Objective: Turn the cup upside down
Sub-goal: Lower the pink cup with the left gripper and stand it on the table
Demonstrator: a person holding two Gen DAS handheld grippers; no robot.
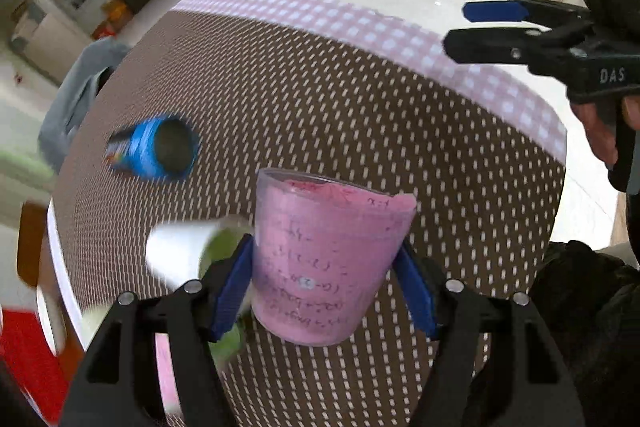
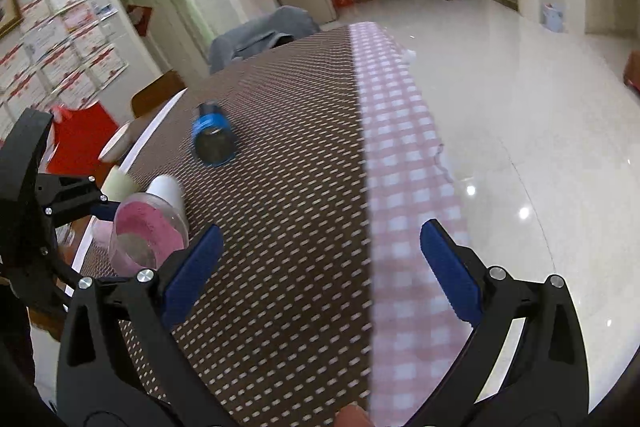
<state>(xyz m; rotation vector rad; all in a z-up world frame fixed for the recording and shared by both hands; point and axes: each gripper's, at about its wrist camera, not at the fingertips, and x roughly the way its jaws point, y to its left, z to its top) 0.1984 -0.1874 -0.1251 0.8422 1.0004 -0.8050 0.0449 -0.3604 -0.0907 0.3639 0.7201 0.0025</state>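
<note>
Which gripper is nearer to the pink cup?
Left. The left gripper grips the pink cup on both sides; the right gripper is open, off to the cup's side, not touching it.

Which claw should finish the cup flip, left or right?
Left. The left claw is already shut on the clear cup, lined with pink paper, holding it above the table. The right claw is open, empty and off to the side.

Blue can (image 1: 154, 148) lying on side mid-counter (image 1: 360, 99), well apart from pink cup (image 1: 330, 263). White cup (image 1: 182, 253) just beside pink cup, crowding left claw (image 1: 328, 291). Open counter ahead of right claw (image 2: 320, 267), pads spread, nothing between.
</note>
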